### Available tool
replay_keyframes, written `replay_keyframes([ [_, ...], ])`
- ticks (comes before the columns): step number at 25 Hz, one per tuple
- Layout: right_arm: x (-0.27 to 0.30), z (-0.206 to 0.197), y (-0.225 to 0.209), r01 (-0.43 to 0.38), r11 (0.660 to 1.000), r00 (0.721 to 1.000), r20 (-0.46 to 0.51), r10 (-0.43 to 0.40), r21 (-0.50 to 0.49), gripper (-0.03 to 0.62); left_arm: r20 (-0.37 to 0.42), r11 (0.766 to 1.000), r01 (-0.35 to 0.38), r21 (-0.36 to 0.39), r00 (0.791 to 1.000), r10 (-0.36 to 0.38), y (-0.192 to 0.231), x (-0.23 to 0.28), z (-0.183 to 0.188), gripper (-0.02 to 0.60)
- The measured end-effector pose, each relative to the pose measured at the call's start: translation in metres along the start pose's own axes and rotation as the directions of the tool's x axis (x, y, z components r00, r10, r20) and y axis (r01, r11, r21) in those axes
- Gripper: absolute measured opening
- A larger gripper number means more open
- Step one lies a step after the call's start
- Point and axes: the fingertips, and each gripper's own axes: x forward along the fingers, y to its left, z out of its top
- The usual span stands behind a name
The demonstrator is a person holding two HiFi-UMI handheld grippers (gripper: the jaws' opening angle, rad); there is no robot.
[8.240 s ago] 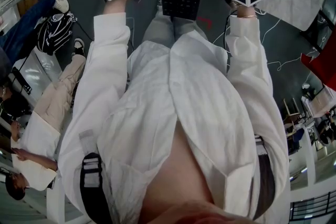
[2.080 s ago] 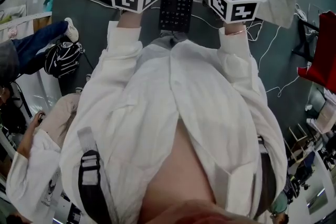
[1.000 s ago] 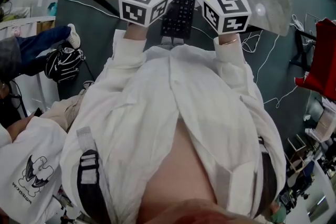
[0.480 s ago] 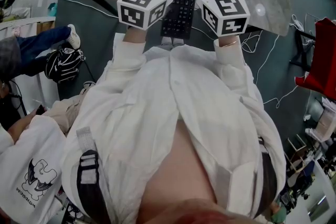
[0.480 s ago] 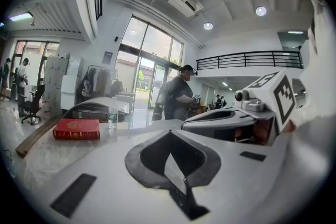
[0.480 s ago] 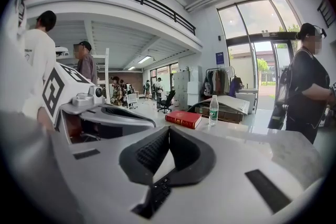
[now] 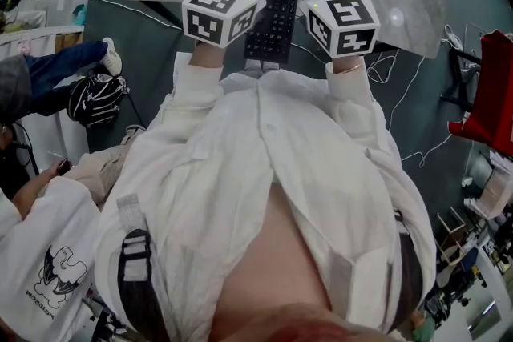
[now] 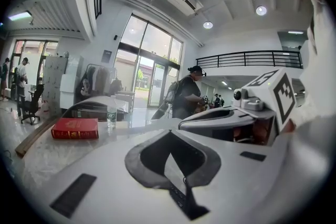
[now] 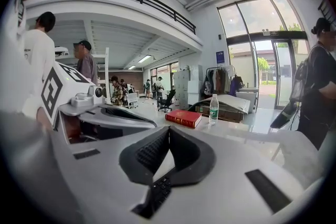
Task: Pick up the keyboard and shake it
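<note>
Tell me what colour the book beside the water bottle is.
Red. The book shows best in the left gripper view.

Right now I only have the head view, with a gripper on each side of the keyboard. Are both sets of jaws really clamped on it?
Observer: Yes for the left. In the left gripper view, the left gripper is shut on the keyboard, and its keys show between the jaws.
Operator: And the right one?
Observer: In its own view, the right gripper is shut on the keyboard's other edge.
Operator: Anything ahead on the table that I can't see?
Observer: A red book lies on the table, with a water bottle standing near it.
</note>
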Motion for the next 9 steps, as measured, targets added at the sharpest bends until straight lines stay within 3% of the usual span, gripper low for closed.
replay_keyframes([
  [9,0.009,-0.001,0.002,-0.007,1.0,1.0,-0.013,0.007,-0.003,0.029,-0.005,1.0,-0.011,0.005,1.0,0.011,0.01,0.0,-0.001,0.014],
])
